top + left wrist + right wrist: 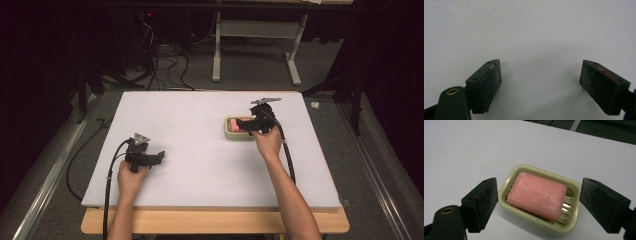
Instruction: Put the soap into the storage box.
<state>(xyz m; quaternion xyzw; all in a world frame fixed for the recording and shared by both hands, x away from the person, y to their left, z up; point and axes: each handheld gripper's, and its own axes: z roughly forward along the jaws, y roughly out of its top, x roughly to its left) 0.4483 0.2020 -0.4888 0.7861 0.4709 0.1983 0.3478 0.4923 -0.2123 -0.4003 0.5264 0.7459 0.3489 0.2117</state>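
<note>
Right gripper (539,203): black two-jaw tool, jaws spread wide, nothing clamped; its pads stand one on each side of the pale green plastic soap dish (539,198), the left pad just beside or perhaps touching the dish's near-left wall, the right pad a little off the right rim. Cannot tell contact for certain. In the dish, on a ribbed drain insert, lies a pink rectangular soap bar (537,195) with rounded corners, skewed slightly, its long axis running from about 10 o'clock to 4 o'clock in the right gripper view. High view: right gripper (253,126) sits over the dish (231,131) at roughly 1 o'clock from the centre of the white table board (200,150). Left gripper (159,156) lies low at about 8 o'clock on the board, well apart from the dish; in the left gripper view its pads (485,83) are apart over bare white surface, idle. Judgement: step in hand is the approach, jaws bracketing the target before a grasp. Not clear whether dish or bar is meant; the spread fits the whole dish. Next move calls for lowering a touch, squaring the jaws to the dish walls, then closing evenly so the dish does not skid or tip the bar out.
</note>
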